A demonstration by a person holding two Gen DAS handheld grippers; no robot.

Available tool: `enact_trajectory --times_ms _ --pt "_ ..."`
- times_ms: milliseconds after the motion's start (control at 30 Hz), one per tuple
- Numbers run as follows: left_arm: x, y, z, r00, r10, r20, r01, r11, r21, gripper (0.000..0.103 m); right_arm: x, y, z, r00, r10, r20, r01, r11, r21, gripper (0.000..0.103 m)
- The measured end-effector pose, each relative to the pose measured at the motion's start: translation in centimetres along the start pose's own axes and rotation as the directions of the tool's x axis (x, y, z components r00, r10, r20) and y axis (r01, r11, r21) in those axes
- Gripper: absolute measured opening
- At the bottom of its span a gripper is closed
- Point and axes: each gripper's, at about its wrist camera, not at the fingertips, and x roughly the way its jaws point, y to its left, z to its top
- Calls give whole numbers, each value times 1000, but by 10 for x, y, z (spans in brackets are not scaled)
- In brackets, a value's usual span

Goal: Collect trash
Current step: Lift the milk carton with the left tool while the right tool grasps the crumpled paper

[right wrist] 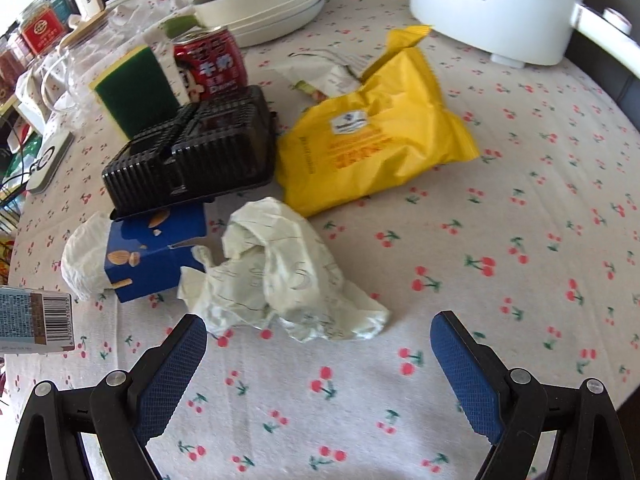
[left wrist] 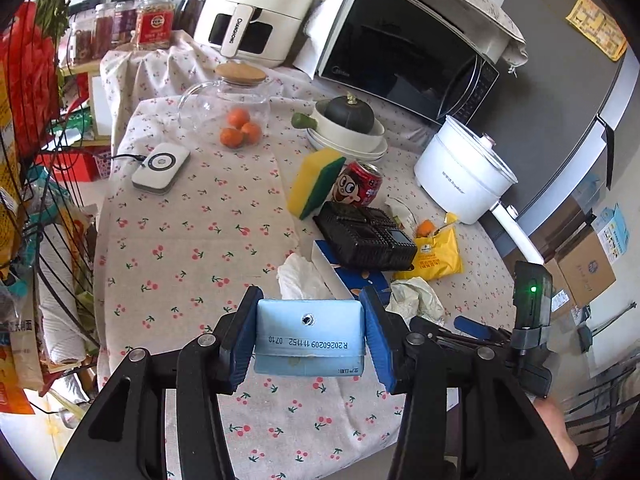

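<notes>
Clamping a pale blue rectangular drink carton (left wrist: 310, 334), the left gripper (left wrist: 310, 336) hangs above the cherry-print tablecloth (left wrist: 192, 248); the right gripper (right wrist: 320, 364), jaws spread and empty, hovers before a crumpled white paper wrapper (right wrist: 280, 276).

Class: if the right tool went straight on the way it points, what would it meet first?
Probably the crumpled wrapper, lying just ahead of the open right tool; depth is uncertain, so it might meet the tablecloth first.

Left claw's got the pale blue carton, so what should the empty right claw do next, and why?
Probably ease the right claw forward and close on the crumpled pale green wrapper: its jaws stand wide open and empty, and that wrapper lies loose just ahead of them.
</notes>
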Motion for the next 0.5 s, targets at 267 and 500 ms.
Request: enact_trajectory --times_ms 267,500 --pt "1 7 0 1000 -13 -22 13 1000 -9 52 34 23 7 999 -42 -25 41 998 -39 84" --pt "1 4 -1 999 -24 -27 24 1000 1 52 30 14 9 998 -56 -9 56 998 -23 47"
